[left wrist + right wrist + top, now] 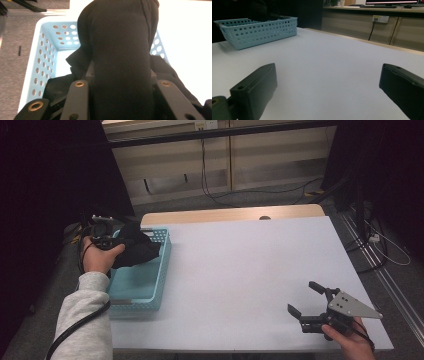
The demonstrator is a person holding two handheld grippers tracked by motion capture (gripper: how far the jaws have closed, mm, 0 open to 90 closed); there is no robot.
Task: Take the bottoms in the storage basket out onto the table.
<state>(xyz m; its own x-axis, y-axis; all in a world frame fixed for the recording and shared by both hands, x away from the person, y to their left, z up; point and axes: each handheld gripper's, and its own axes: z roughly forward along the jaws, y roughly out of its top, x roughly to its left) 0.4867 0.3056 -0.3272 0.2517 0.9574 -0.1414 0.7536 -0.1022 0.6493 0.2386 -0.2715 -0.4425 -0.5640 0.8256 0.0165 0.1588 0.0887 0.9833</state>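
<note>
A black cloth (137,251) hangs bunched over the far end of a light blue perforated basket (145,292) at the table's left edge. My left gripper (125,242) is shut on this cloth and holds it a little above the basket. In the left gripper view the cloth (122,50) drapes thickly between the two jaws, hides the left gripper's (122,82) tips, and trails down into the basket (45,55). My right gripper (303,297) rests low at the near right of the table, open, with nothing between its jaws (328,82).
The white table top (250,260) stretches between the basket and the right gripper. In the right gripper view the basket (262,30) stands far off at the left. Cables lie on the floor (300,190) beyond the table, in front of a wooden wall panel.
</note>
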